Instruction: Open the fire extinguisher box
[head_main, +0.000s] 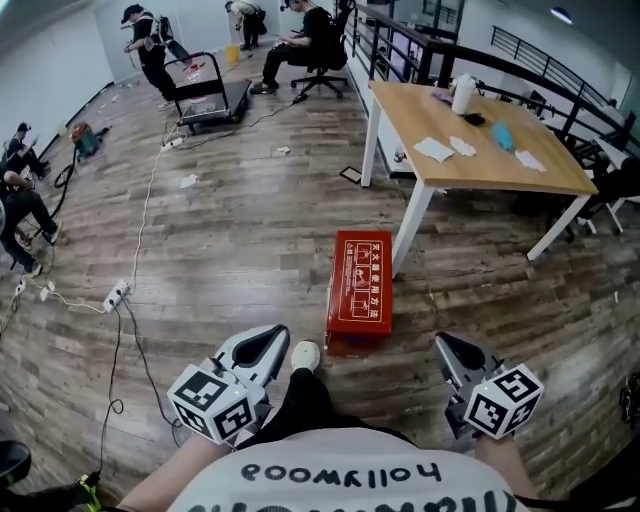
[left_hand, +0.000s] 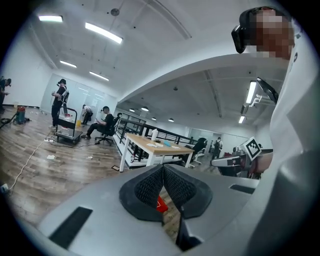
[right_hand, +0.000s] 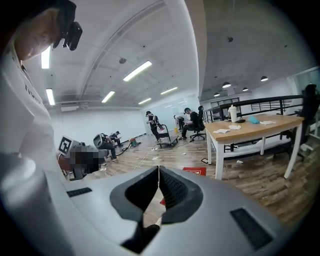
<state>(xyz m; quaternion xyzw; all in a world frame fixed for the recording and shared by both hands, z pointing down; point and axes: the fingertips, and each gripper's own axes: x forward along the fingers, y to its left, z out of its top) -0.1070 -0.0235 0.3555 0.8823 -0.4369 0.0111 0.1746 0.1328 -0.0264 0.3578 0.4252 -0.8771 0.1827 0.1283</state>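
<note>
Right now both of your claws are empty. The left claw (head_main: 268, 343) has its jaws pressed together at the tips, and so does the right claw (head_main: 448, 350). The red fire extinguisher box (head_main: 360, 285) lies flat on the wooden floor (head_main: 250, 230) with its printed lid facing up, just beside the white leg (head_main: 410, 225) of the worktop (head_main: 480, 160). It sits dead ahead of you at twelve o'clock, in the gap between the two claws. From the left claw it lies at about one o'clock, and from the right claw at about eleven. Its long axis runs from twelve to six, so a short end faces you, close to your shoe (head_main: 305, 353). Neither claw looks clearly nearer, and both are well above the lid, so either could lead. You'll likely need to come down and part the jaws before taking an edge. Which long side carries the hinge can't be told from here, so check before you pull.
</note>
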